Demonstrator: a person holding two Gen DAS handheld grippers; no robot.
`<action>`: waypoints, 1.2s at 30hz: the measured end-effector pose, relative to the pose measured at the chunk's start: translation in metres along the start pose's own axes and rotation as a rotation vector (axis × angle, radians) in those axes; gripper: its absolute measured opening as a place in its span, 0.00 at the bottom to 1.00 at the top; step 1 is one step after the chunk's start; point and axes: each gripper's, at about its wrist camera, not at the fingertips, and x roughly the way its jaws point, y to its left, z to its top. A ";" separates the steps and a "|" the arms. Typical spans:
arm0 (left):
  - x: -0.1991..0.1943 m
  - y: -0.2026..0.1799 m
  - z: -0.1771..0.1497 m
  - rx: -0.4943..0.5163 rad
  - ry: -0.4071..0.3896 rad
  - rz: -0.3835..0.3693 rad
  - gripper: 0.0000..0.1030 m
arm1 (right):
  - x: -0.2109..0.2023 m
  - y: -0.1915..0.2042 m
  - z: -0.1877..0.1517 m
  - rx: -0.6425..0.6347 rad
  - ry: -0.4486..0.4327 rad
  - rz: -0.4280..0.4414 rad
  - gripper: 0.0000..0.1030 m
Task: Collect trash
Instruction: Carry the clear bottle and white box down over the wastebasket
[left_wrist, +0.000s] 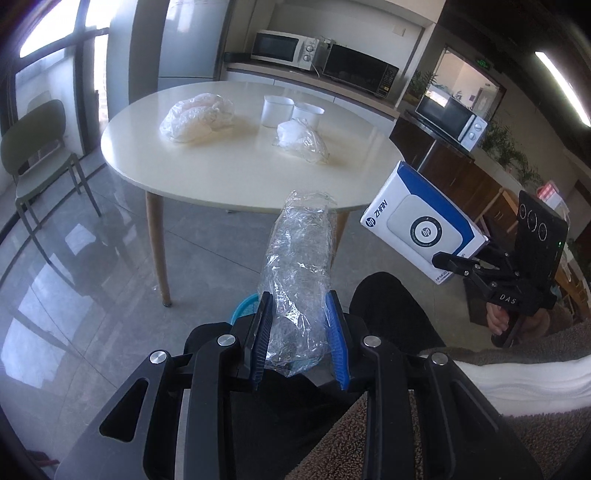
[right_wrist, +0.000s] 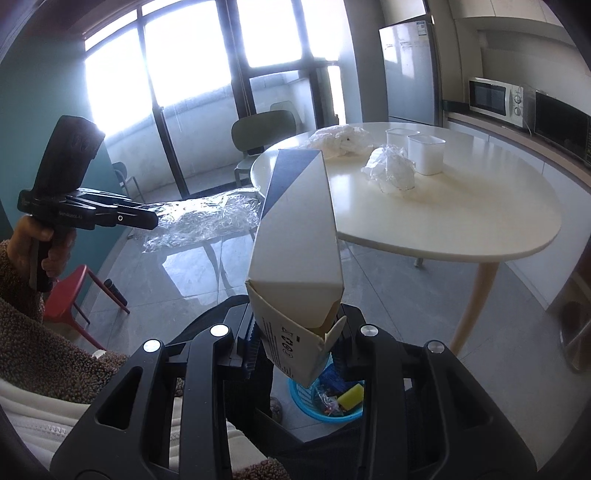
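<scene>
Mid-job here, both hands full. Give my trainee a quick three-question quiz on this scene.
1. True or false: the left hand-held gripper is shut on a crumpled clear plastic wrapper.
2. What does the right hand-held gripper hold?
A. a white cup
B. a white-and-blue box
C. a sponge
3. How many white cups stand on the round table?

Key: 1 true; 2 B; 3 two.
</scene>
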 end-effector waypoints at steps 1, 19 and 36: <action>0.003 0.000 -0.001 0.002 0.012 -0.003 0.27 | 0.000 0.000 -0.002 -0.009 0.014 -0.006 0.28; 0.085 0.005 -0.018 -0.012 0.211 -0.051 0.27 | 0.050 -0.015 -0.044 -0.071 0.308 0.013 0.29; 0.155 0.001 -0.021 -0.019 0.369 -0.082 0.27 | 0.102 -0.045 -0.055 -0.058 0.519 0.021 0.29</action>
